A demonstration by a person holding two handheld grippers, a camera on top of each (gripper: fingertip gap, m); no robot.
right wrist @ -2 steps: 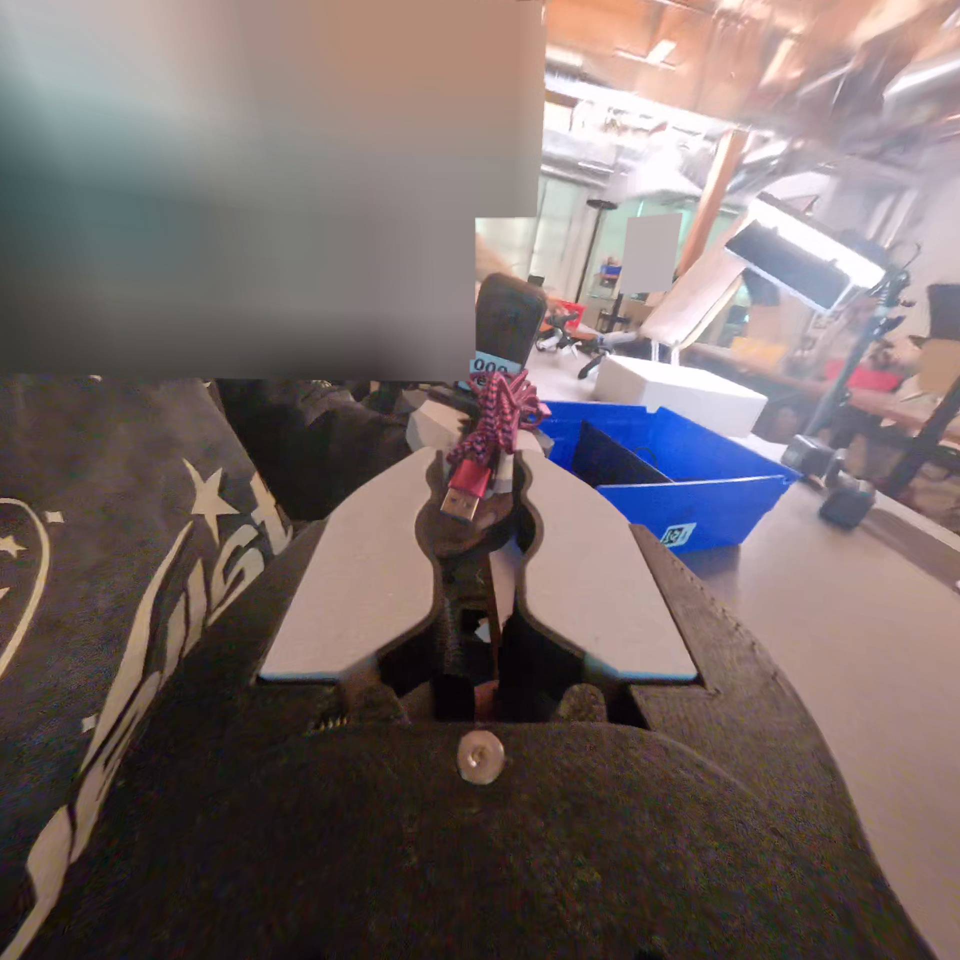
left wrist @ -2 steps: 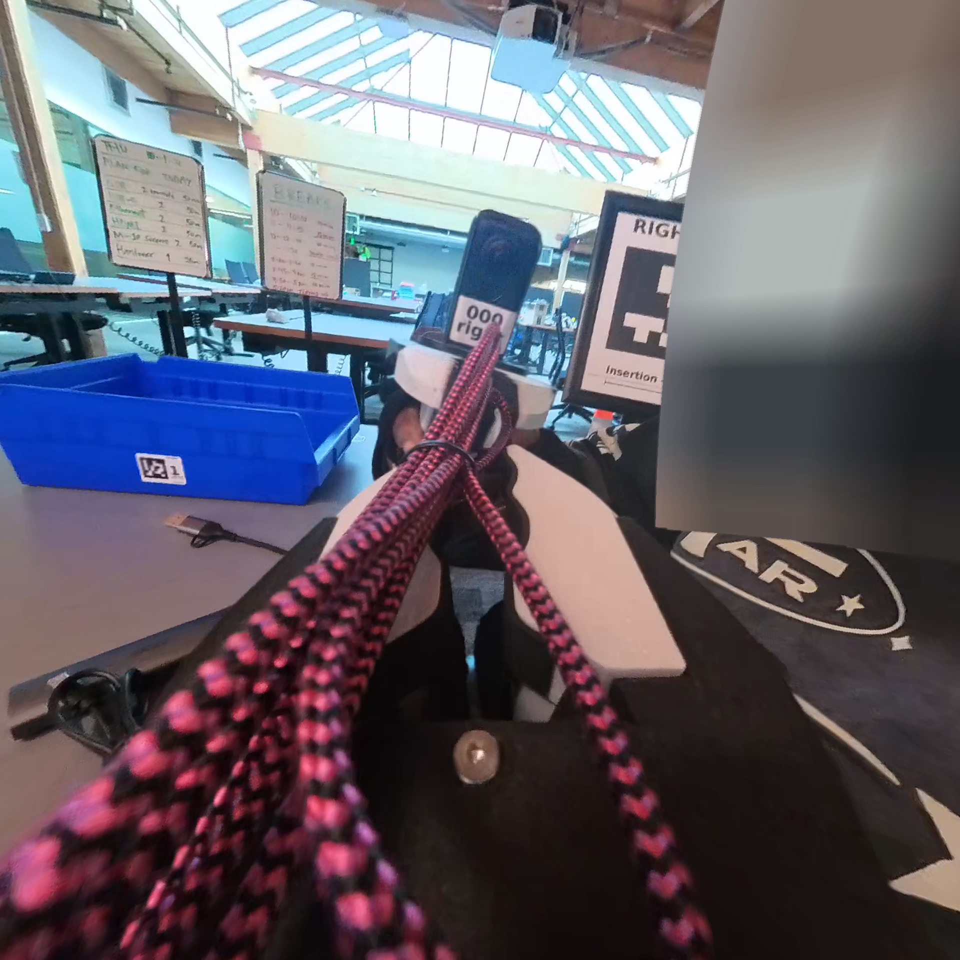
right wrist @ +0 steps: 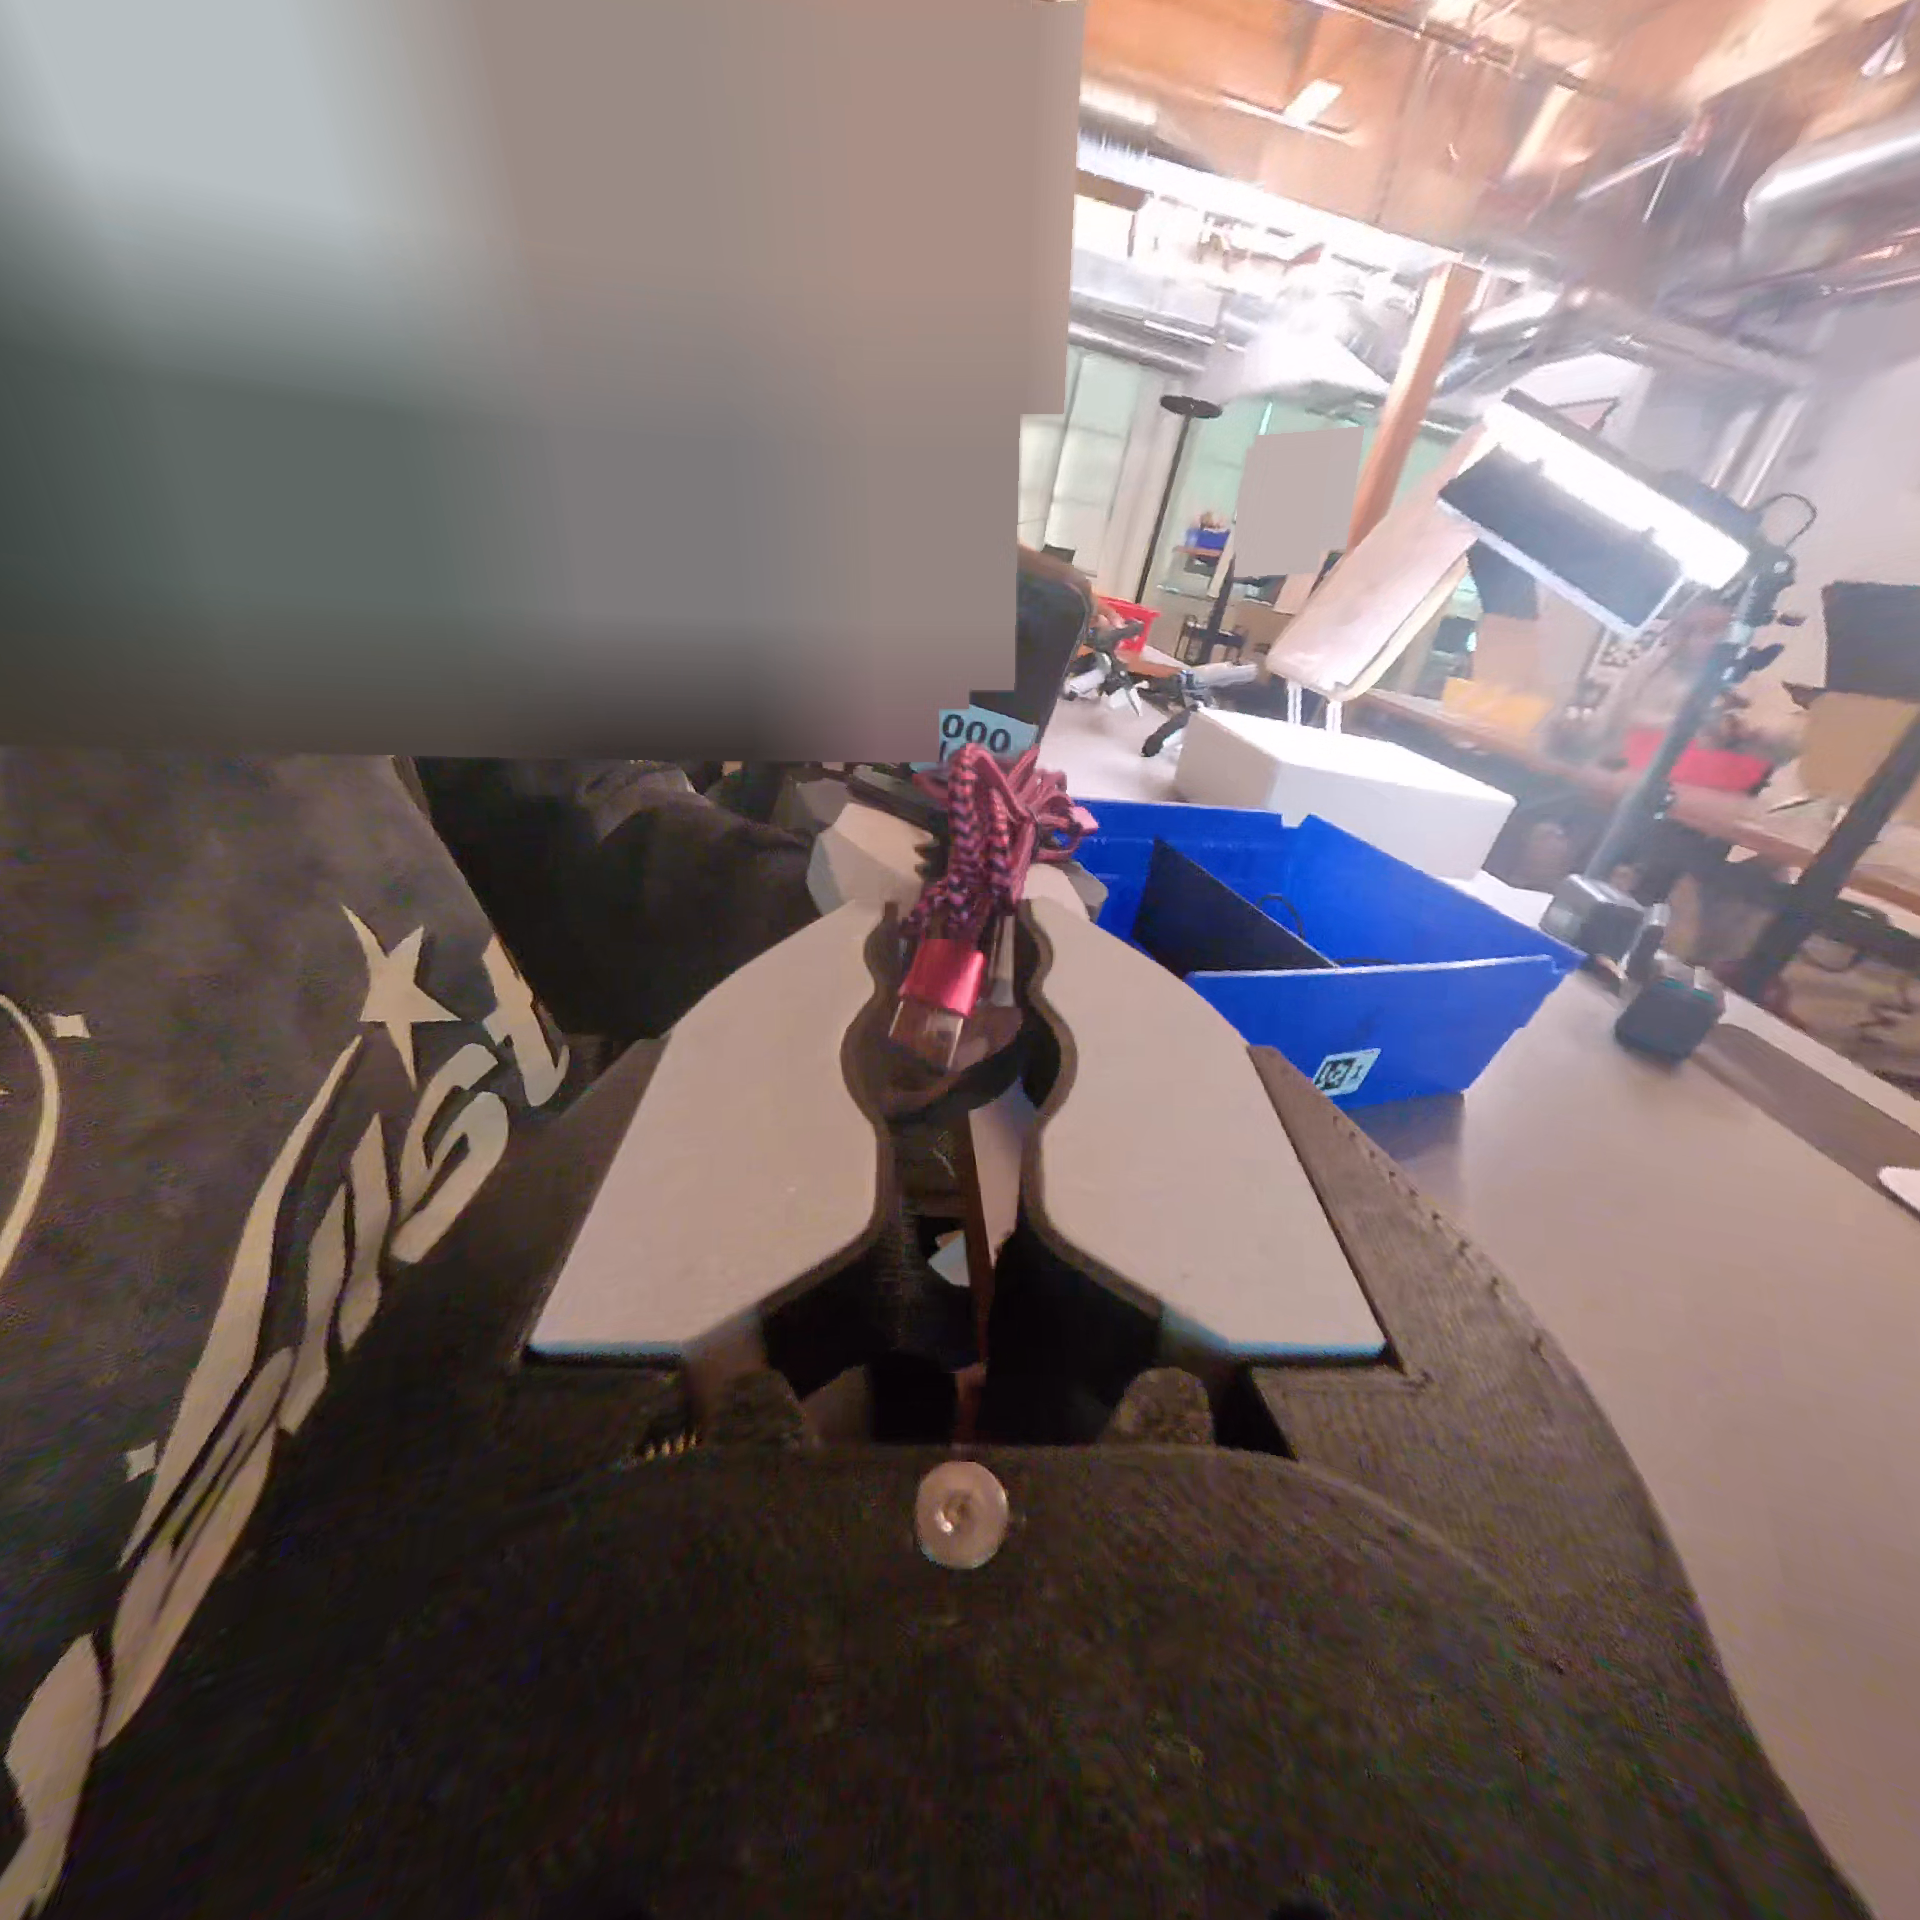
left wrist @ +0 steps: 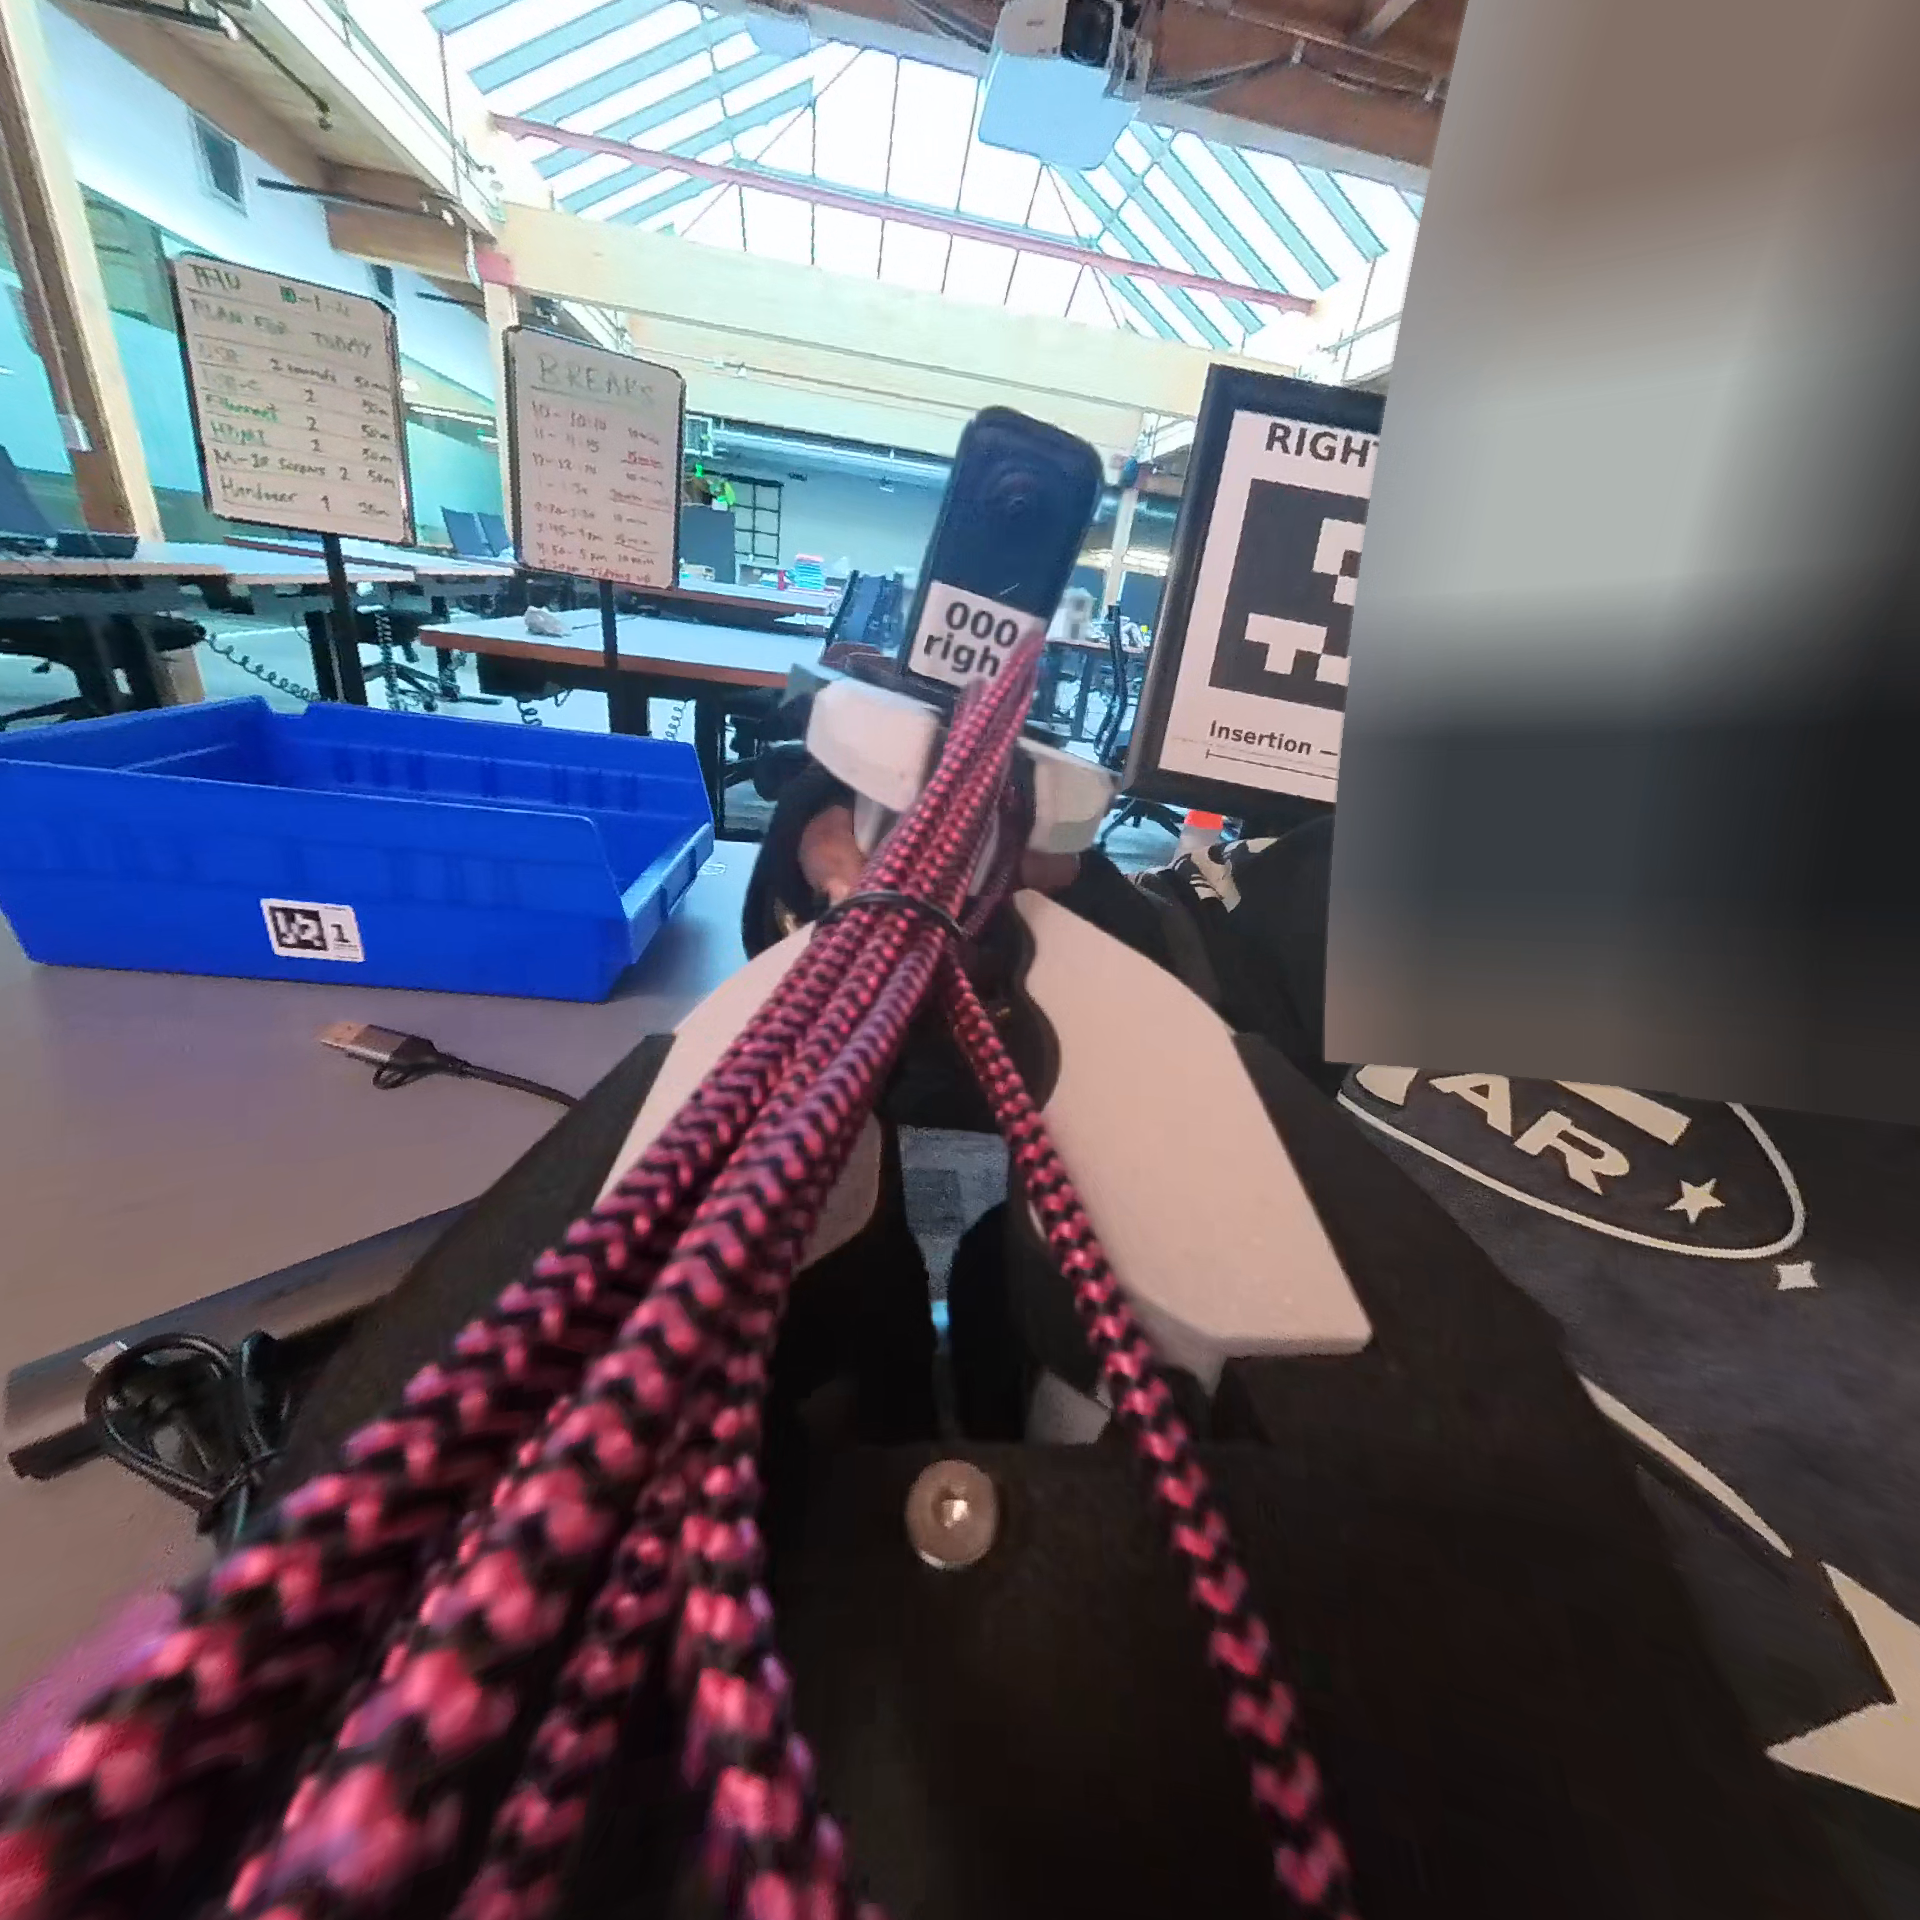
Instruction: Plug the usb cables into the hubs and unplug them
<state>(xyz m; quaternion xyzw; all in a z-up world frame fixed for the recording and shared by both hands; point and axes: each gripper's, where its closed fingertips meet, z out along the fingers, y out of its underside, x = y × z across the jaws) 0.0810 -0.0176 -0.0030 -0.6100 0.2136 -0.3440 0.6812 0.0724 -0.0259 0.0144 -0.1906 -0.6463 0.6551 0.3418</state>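
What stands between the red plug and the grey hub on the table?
The red plug sits back between the right claw's fingers, facing its camera. The pink cable bundle, draped over the left claw, hides part of the grey hub in that view.

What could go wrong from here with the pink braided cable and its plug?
The pink braided cable bundle lies draped over the left gripper, hiding much of its view; loops could snag on it. The red USB plug sits tilted between the right gripper's jaws, and whether they pinch it is unclear, so it may slip or meet a port crooked.
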